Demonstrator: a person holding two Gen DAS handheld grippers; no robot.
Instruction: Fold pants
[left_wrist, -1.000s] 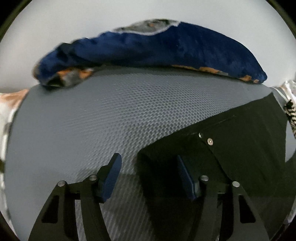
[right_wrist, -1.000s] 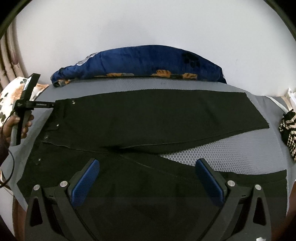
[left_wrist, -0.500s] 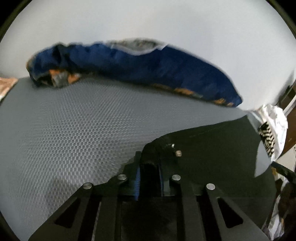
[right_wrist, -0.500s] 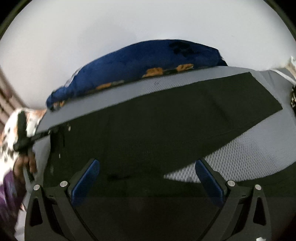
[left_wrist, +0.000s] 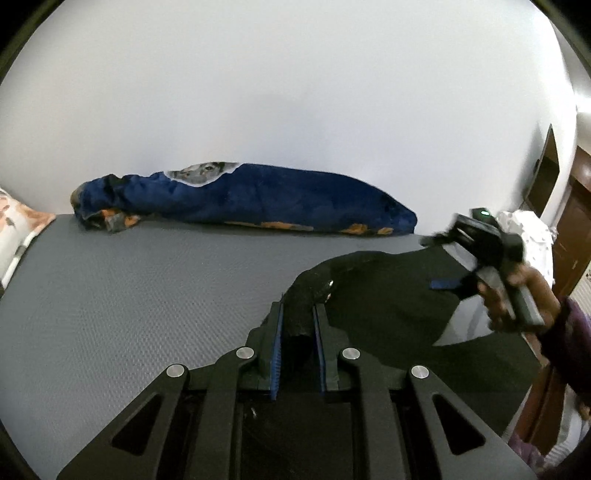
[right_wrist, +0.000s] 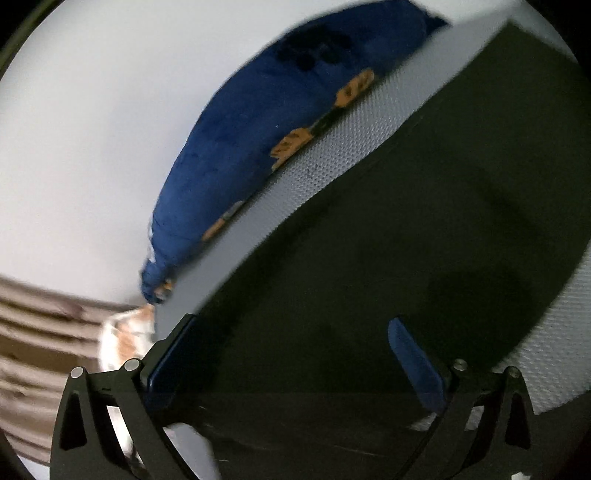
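Pants (left_wrist: 388, 295), black, lay across the grey mat (left_wrist: 147, 295), one waist corner lifted clear in my left gripper (left_wrist: 298, 325), pads clamped tight on it. My right gripper (right_wrist: 295, 347) hovered over the cloth, jaws spread wide, gripping nothing.

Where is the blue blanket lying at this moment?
In the left wrist view the blue blanket lies bunched along the far edge of the grey mat, against the white wall, beyond the black pants.
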